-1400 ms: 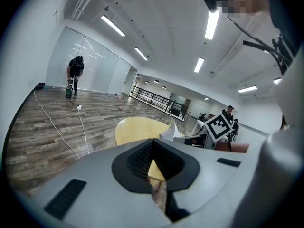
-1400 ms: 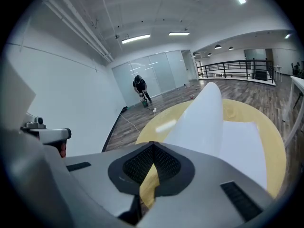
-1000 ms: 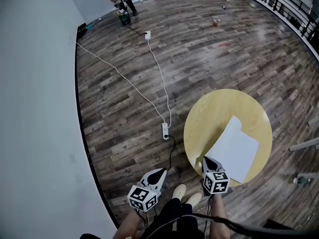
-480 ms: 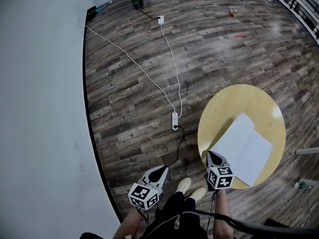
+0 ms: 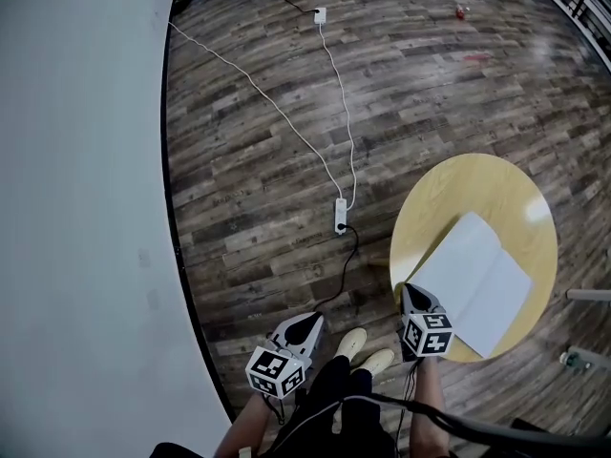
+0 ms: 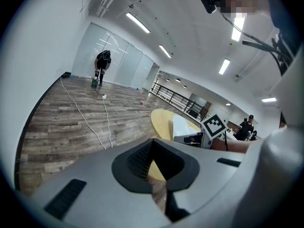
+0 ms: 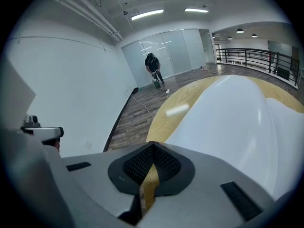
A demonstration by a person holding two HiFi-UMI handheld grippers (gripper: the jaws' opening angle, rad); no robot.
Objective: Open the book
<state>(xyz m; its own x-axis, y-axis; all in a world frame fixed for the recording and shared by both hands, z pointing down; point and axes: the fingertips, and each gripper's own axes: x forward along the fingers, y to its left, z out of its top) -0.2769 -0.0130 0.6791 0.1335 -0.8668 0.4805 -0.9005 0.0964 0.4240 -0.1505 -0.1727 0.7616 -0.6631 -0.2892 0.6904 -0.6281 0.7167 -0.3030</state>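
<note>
One book [image 5: 477, 280] lies just ahead of rt fingers [image 5: 414, 302]

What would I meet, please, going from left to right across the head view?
In order: plain white wall → grey left claw → white power strip on the wooden floor → grey right claw → flat white book.

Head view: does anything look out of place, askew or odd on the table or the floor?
Nothing looks spilled or damaged. The white book lies diagonally on the round table, one corner close to the near edge. A corded power strip lies loose mid-floor beside the table, and a small red item sits far off.
</note>
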